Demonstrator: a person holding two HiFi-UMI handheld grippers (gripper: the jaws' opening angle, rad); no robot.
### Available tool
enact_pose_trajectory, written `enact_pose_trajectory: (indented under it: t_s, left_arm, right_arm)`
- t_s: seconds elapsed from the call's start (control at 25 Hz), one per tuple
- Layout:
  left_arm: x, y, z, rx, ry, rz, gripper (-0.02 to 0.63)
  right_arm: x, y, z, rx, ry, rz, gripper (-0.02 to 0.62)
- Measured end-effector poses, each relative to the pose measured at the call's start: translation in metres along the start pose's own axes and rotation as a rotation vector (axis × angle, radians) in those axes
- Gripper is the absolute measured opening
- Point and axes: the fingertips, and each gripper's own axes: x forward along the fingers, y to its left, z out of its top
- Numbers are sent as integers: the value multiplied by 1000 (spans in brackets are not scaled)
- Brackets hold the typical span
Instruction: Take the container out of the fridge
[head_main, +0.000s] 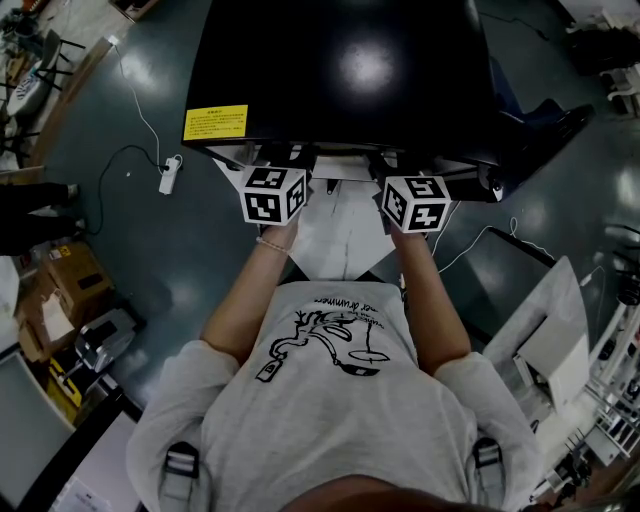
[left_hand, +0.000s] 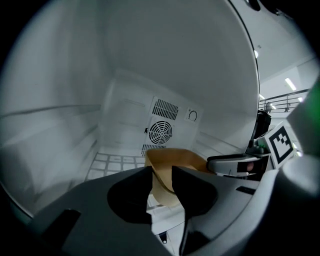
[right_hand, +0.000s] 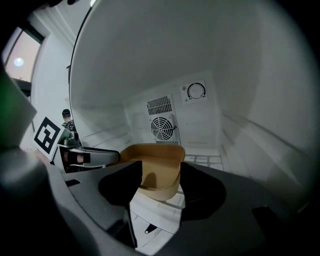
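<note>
Smooth white moulded plastic inside the fridge (left_hand: 55, 90), with a round slatted fan grille (left_hand: 161, 132) on the far wall and a grid shelf (left_hand: 112, 162) below. Resting on that shelf: tan, matte, papery container (right_hand: 150, 152), rounded-rectangular, thin-walled. Pinched at its left wall by the left gripper (left_hand: 161, 172), jaws close together; straddled at its near right corner by the right gripper (right_hand: 161, 172), jaws spread.

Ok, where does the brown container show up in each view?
Head view: not in it; the black top of the fridge hides the inside.
Left gripper view: container low centre, its wall between the jaws.
Right gripper view: container low centre, between the jaws.
Shared landmark: the round fan grille, just above it in both gripper views.
</note>
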Motion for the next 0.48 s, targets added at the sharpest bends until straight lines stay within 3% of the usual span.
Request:
enact_pose_trajectory:
  t_s: [0.48]
  left_arm:
    - [-15, -7, 3, -2, -25, -1, 129]
  right_arm:
    - [-17, 8, 4, 2, -22, 6, 244]
